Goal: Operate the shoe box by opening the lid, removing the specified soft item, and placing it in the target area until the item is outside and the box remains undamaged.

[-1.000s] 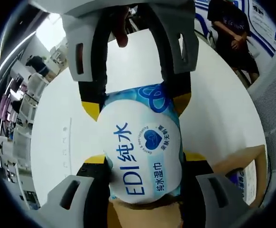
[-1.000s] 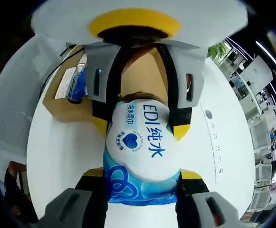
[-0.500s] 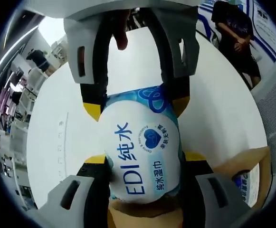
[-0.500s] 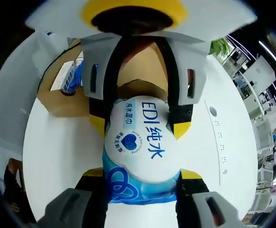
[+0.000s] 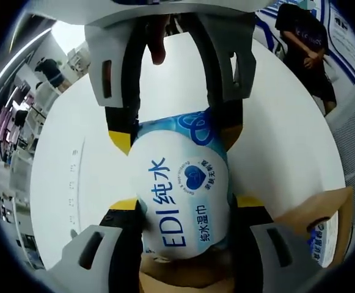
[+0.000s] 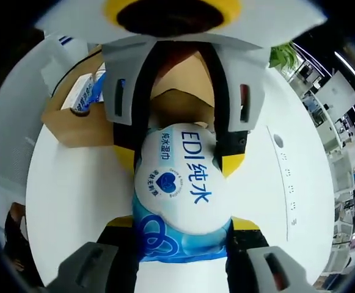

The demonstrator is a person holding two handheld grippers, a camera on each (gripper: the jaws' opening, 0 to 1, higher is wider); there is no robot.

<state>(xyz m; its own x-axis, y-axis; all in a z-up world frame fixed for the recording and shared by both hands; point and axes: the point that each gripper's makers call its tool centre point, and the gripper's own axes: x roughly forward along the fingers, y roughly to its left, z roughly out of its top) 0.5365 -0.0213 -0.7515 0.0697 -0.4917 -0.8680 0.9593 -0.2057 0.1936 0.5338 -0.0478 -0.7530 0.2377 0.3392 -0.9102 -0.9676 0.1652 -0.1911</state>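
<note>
Wipes pack [image 5: 183, 201] held between both grippers above the white table [image 5: 79, 183], clear of the cardboard box [image 6: 85, 122] at the table's edge. Left gripper [image 5: 186, 213] and right gripper [image 6: 180, 223] each clamped on opposite ends. Pack likely soft, slippery film; best gripped at ends.

Left gripper [image 5: 183, 210] and right gripper [image 6: 182, 220] face each other, jaws closed from opposite ends on one wet-wipe pack [image 5: 183, 201], held between them.
</note>
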